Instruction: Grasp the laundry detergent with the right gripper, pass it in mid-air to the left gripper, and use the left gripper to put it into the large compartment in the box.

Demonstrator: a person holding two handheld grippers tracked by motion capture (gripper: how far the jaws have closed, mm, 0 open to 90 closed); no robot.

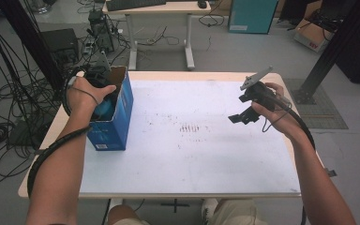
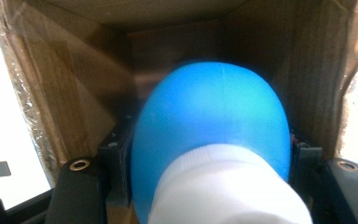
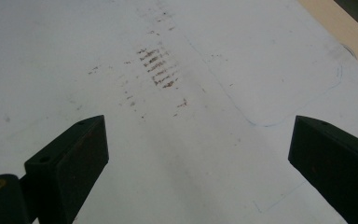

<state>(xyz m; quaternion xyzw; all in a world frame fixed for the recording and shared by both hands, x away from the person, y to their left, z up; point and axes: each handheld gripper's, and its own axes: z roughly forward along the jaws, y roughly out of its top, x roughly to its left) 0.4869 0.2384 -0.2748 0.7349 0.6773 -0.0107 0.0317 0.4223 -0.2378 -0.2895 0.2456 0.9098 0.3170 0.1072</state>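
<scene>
White tabletop (image 1: 192, 154) with blue carton (image 1: 117, 122): inside the carton, left gripper (image 2: 205, 154) clamps a blue bottle (image 2: 209, 126), probably light and slick, best held mid-body; right gripper (image 3: 196, 154), well apart, gapes wide, empty.

box (image 1: 115, 117) stood at the table's (image 1: 192, 164) 9 o'clock edge | bottle (image 2: 212, 135) sat inside the box, between the left gripper's (image 1: 98, 79) jaws | right gripper (image 1: 243, 115) hung above the table toward 2 o'clock, well apart from the box | scuff marks (image 1: 190, 127) lay at centre, at the right gripper's 8 o'clock
</scene>
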